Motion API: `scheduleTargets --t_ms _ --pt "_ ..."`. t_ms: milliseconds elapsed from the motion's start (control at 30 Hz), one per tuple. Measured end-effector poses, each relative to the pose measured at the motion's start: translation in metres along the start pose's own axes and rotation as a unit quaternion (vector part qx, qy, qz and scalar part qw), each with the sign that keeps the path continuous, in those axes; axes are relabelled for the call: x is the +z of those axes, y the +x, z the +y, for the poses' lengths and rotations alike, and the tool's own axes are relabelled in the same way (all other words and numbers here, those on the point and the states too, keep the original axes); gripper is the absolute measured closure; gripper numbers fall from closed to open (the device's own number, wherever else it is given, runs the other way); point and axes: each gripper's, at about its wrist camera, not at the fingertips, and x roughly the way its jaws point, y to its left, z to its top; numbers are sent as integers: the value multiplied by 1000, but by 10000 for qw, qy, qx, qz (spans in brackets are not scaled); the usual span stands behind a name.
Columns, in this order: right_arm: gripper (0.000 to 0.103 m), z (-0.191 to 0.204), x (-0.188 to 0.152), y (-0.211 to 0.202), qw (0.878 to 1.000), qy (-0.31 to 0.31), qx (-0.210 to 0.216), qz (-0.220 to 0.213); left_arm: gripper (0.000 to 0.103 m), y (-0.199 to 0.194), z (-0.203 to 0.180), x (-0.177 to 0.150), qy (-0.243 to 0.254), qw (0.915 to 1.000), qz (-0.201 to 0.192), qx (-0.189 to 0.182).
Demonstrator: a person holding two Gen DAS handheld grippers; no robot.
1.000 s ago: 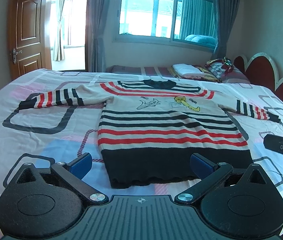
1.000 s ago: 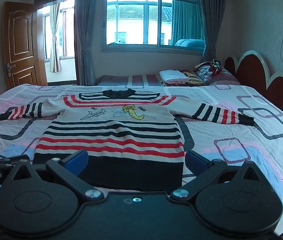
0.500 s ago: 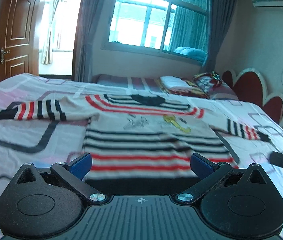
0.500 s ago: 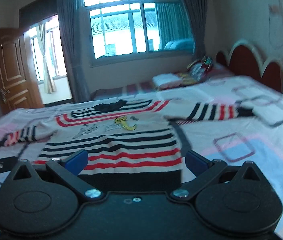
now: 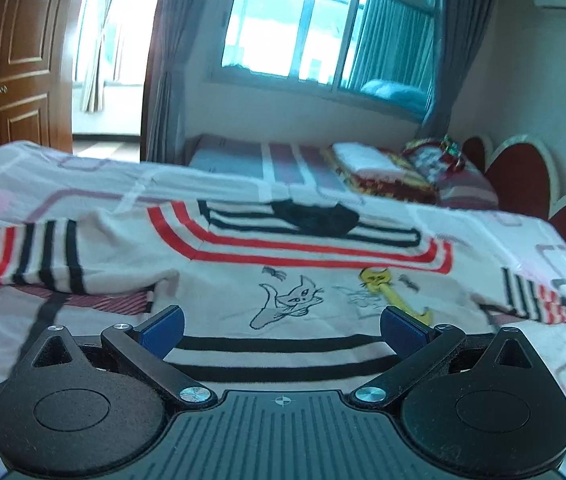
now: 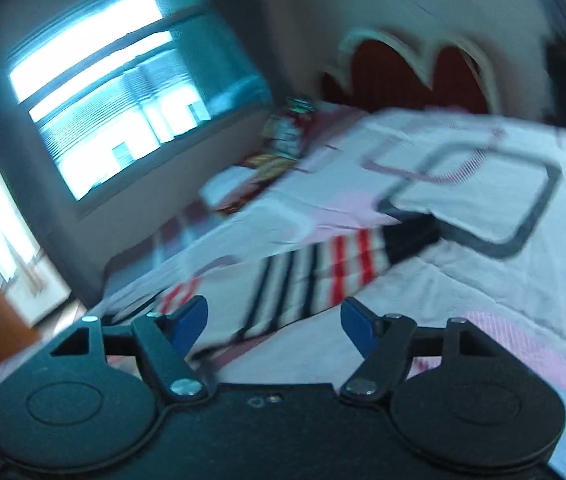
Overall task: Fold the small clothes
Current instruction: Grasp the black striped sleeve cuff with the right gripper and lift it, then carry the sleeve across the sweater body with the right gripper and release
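Observation:
A small striped sweater [image 5: 303, 264] lies flat on the bed, white with red and black stripes, a black collar and cat drawings on the chest. My left gripper [image 5: 283, 326] is open and empty, low over the sweater's body below the cats. The left sleeve [image 5: 23, 256] stretches out to the left. In the blurred, tilted right wrist view, my right gripper [image 6: 275, 324] is open and empty, just short of the striped right sleeve [image 6: 323, 272] with its black cuff [image 6: 411, 236].
The bed sheet [image 6: 483, 184] is white with pink, blue and dark squares. Folded bedding and pillows [image 5: 395, 168] lie at the far side under the window. A red scalloped headboard [image 5: 523, 176] is at the right. A wooden door [image 5: 23, 56] stands at the left.
Both grippers have moved forward over the sweater. The left one went from the hem up to the chest. The right one swung right and tilted toward the right sleeve.

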Motion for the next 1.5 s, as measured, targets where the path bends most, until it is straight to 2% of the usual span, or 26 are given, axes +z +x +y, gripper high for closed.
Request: scheduleTargets --t_ms 100,167,267,333,433,500,567,633,667,700,767,800,833,867,967,1067,1133,1233,1300,1400,1500 --pt "41 -41 6 53 9968 752 -247 134 0 39 -3 2 60 9997 223 97" --pt "51 -65 7 80 9919 1211 -325 211 0 62 -3 1 50 9994 301 136" --pt "57 -85 6 111 9870 1535 -375 300 0 92 2 5 -60 9992 321 224" --pt "60 -90 4 121 9852 1651 -363 281 0 110 7 11 -116 9987 320 391" --pt "61 -91 3 126 9845 1722 -291 170 0 133 23 19 -466 9970 373 501" --pt "65 -93 4 131 9839 1760 -290 140 0 144 32 22 -644 9954 412 585" --pt "81 -95 2 135 9835 1760 -392 139 0 150 39 22 -703 9945 450 627" --pt "88 -100 9 135 9821 1825 -434 159 0 154 45 19 -680 9943 516 646" --pt "95 -100 10 134 9817 1834 -483 186 0 155 46 18 -665 9940 555 673" --pt "96 -95 14 134 9834 1699 -593 221 0 155 49 18 -665 9937 568 698" --pt "96 -76 20 124 9928 997 -668 11 0 151 54 18 -659 9942 555 649" --pt "96 -70 20 130 9935 648 -924 119 0 151 55 18 -632 9941 569 666" --pt "97 -76 17 139 9909 776 -1048 339 0 150 58 18 -609 9939 594 701" --pt "97 -78 19 139 9901 916 -1022 294 0 148 61 19 -599 9939 608 695" --pt "96 -51 26 137 9926 371 -1137 222 0 143 71 19 -460 9933 781 721" --pt "96 0 22 127 9958 -588 -704 29 0 135 87 15 -425 9916 911 818" --pt "96 47 9 122 9903 -1362 -254 111 0 128 99 13 -477 9906 927 885" --pt "96 127 -32 118 9663 -2474 585 409 0 116 114 12 -576 9891 918 992" --pt "96 175 -65 118 9470 -2897 1174 744 0 107 122 11 -625 9889 896 1007" --pt "96 232 -114 120 9241 -3094 1875 1229 0 93 135 11 -725 9883 836 1047" --pt "96 270 -152 121 9109 -3129 2234 1499 0 79 153 10 -917 9862 805 1122"
